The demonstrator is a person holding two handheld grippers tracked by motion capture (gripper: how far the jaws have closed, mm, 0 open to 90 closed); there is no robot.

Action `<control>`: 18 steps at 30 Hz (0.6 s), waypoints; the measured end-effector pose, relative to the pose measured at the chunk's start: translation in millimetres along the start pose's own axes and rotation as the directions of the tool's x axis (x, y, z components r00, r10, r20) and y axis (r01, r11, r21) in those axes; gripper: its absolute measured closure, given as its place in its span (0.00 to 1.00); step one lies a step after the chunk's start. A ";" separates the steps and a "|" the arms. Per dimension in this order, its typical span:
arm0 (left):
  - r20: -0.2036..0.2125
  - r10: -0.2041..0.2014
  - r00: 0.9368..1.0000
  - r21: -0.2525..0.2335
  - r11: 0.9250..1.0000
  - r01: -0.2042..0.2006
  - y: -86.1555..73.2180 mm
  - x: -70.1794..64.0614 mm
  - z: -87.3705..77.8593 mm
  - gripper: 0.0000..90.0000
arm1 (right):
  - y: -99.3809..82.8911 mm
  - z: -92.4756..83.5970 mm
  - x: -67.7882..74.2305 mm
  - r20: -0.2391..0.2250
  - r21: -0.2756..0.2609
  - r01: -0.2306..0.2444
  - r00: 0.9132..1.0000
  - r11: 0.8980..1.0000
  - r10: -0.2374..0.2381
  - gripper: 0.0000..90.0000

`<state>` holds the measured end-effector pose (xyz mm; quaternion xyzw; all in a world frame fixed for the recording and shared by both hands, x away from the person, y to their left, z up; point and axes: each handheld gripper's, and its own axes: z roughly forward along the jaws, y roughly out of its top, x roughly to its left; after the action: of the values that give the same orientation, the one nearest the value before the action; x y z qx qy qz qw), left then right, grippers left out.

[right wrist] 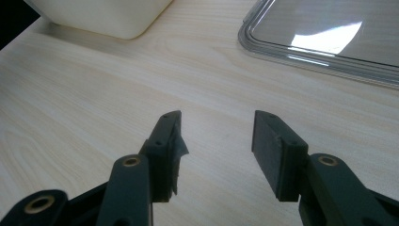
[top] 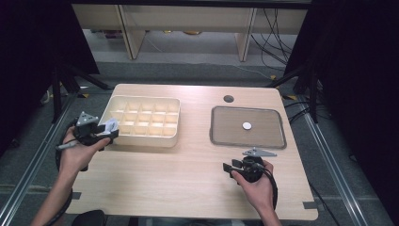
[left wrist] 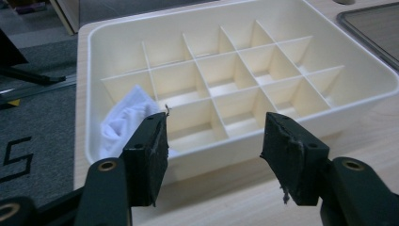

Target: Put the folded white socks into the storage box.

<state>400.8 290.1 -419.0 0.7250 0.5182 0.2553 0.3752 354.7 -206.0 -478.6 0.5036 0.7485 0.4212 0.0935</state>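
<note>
A crumpled white cloth [left wrist: 123, 121] lies in a corner compartment of the cream divided organizer box [left wrist: 357, 89], the cell nearest the left gripper [left wrist: 214, 146]; it is bunched against the box's end wall and rises a little above the dividers. In the high view the cloth [top: 111, 125] shows at the box's [top: 146, 138] left end, just beside the left gripper [top: 109, 134]. That gripper's two black jaws stand wide apart with nothing between them, hovering just short of the box's near wall; the left pad sits in front of the cloth without pressing on it. The other compartments that can be seen hold nothing.

The box sits on the left half of a light wood table [top: 188, 174]. Well apart to the right lies a clear flat tray-like lid [top: 221, 132] with a small white disc [top: 247, 125] on its middle. Near that lid's front edge the right gripper [top: 227, 168] is held low over the bare tabletop, and in the right gripper view [right wrist: 216, 141] its jaws are parted and empty, the lid's rim [right wrist: 263, 49] ahead of them
</note>
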 end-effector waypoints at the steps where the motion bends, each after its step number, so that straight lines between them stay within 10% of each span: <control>1: -0.001 0.000 1.000 -0.009 1.000 0.000 -5.1 -5.0 0.1 0.45 | -0.1 0.4 0.1 -0.001 0.003 -0.002 1.000 1.000 0.002 0.59; 18: 0.068 -0.078 0.995 -0.052 0.995 0.081 -88.1 -58.1 24.3 0.45 | -2.7 2.6 -0.1 -0.014 0.009 -0.007 1.000 1.000 0.007 0.59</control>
<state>350.6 244.5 -503.4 0.7011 0.5268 0.2303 0.4217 354.4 -205.1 -482.2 0.5036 0.7493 0.4215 0.0847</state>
